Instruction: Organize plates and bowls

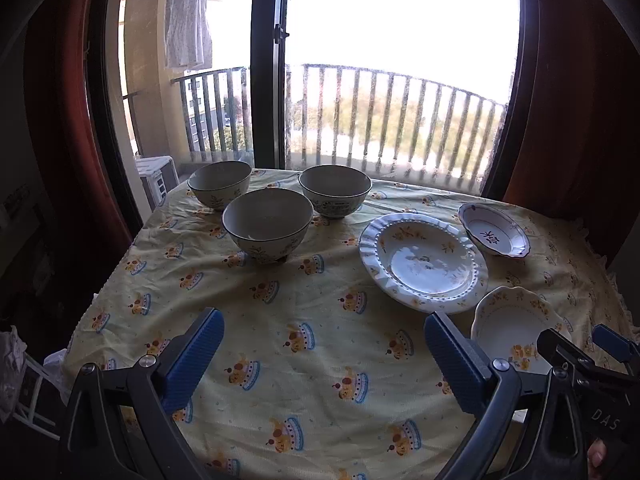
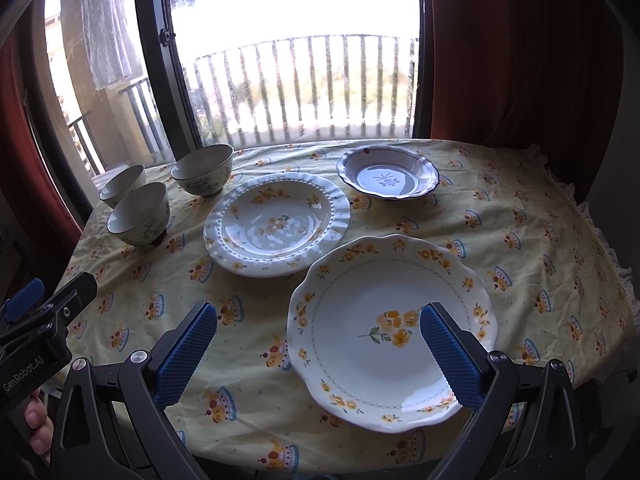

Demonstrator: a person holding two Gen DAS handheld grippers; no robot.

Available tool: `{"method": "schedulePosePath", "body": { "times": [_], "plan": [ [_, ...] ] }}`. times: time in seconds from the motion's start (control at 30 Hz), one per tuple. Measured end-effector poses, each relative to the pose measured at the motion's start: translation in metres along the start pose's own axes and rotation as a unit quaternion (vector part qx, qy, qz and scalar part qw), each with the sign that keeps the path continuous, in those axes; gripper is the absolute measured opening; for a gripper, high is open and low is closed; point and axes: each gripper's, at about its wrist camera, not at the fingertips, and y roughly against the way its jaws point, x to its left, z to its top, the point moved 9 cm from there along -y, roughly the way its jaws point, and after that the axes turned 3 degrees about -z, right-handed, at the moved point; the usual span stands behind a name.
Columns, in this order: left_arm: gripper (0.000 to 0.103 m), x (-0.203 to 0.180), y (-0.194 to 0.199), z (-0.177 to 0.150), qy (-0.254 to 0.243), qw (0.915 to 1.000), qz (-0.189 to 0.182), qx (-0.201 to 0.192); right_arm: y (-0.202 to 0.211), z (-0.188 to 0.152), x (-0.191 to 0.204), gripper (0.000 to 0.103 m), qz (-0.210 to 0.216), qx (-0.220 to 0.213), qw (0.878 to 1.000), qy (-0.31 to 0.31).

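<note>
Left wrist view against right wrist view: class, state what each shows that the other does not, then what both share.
Only the left wrist view shows the white appliance on the balcony, and the right gripper at its edge. Only the right wrist view shows the whole scalloped yellow-flower plate, and the left gripper at its edge. Both share three bowls, the ruffled plate, the blue-rimmed dish, the yellow tablecloth, the balcony railing and open blue-padded fingers.
</note>
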Motion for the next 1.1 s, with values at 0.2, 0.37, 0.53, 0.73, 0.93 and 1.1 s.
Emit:
{"method": "schedulePosePath", "body": {
  "times": [0.2, 0.37, 0.53, 0.73, 0.93, 1.1],
  "plan": [
    [0.101, 0.009, 0.0, 0.006, -0.002, 1.0, 0.009, 0.0, 0.001, 0.005, 0.013, 0.102, 0.022, 0.005, 1.0, -0.002],
    [0.1, 0.015, -0.007, 0.01, -0.018, 0.9997, 0.008, 0.011, 0.003, 0.007, 0.034, 0.102, 0.016, -0.001, 1.0, 0.015],
    [0.097, 0.011, -0.02, 0.015, -0.035, 0.9988, -0.022, 0.027, 0.002, 0.009, 0.031, 0.102, -0.012, -0.001, 1.0, -0.015],
    [0.095, -0.013, -0.035, 0.012, -0.059, 0.9954, -0.06, 0.046, 0.001, 0.012, 0.005, 0.102, -0.047, 0.007, 0.996, -0.069],
    [0.092, -0.049, -0.053, 0.001, -0.076, 0.9926, -0.067, 0.067, -0.011, 0.008, -0.023, 0.099, -0.066, 0.018, 0.995, -0.075],
    [0.091, -0.084, -0.069, -0.006, -0.074, 0.9925, -0.056, 0.08, -0.032, 0.008, -0.049, 0.098, -0.052, 0.032, 0.996, -0.057]
  ]
}}
